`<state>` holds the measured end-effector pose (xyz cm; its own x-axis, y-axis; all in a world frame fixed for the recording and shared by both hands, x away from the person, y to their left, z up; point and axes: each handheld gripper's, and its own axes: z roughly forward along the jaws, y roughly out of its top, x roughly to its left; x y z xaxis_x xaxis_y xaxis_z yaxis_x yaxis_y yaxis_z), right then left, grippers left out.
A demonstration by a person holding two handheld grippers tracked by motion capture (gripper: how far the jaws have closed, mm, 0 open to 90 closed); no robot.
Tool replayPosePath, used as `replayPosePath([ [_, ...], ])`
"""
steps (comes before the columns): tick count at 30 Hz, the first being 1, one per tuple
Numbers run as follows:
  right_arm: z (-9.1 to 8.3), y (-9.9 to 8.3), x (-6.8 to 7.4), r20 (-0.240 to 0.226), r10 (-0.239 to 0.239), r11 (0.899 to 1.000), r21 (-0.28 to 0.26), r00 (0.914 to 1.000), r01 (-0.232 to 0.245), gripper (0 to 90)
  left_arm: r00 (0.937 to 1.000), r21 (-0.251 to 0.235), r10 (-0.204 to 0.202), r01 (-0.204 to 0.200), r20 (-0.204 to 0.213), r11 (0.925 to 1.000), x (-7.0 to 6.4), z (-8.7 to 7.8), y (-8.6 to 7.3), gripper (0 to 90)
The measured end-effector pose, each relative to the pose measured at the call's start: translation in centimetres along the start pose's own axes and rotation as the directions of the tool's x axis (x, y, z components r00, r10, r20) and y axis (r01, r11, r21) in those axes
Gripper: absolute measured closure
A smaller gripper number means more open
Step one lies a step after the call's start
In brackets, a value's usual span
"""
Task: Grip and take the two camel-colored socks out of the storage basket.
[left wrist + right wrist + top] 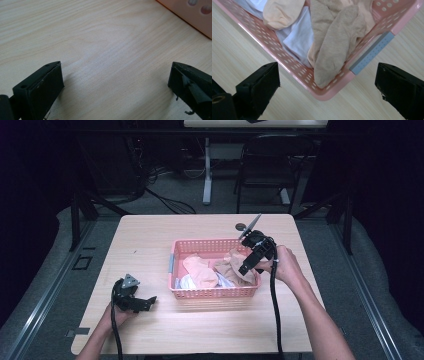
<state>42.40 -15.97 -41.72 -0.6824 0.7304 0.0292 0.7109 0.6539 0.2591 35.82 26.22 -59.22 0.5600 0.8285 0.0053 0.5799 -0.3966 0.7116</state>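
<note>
- The pink basket (215, 292) sits a little right of the middle of the table (150, 240).
- The right gripper (248, 265) hangs over the basket's right end, above the tan sock (235, 267). Its jaws are spread wide and hold nothing.
- In the right gripper view, the tan sock (334, 45) lies in a basket corner, with its toe near the rim (294, 71). No other cloth lies on top of it.
- A peach sock (200, 270) and some white cloth (187, 281) lie next to it in the basket.
- The left gripper (142, 303) rests low near the table's front left corner, well apart from the basket. Its jaws are spread wide over bare wood (107, 50).
- The basket is plastic with lots of small holes and a grey handle (372, 52). The socks look soft and knitted.
- A small dark round thing (240, 226) lies near the table's back edge.
- The table is pale wood with thin lines in it.
- Behind it the room is dark, with a black chair (265, 170) and cables (160, 195) on the floor.
</note>
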Motion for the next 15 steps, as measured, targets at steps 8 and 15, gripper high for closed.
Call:
replayPosePath([
  [8,2.0,1.7,0.2,-0.038,-0.010,1.000,0.019,0.9992,0.011,7.0,1.0000,0.000,0.000,0.000,0.000,1.0000,0.0,0.0,0.0,0.0],
  [15,4.7,2.7,0.1,-0.033,-0.003,0.997,0.075,0.9994,0.006,10.6,1.0000,0.000,0.000,0.000,0.000,1.0000,0.0,0.0,0.0,0.0],
])
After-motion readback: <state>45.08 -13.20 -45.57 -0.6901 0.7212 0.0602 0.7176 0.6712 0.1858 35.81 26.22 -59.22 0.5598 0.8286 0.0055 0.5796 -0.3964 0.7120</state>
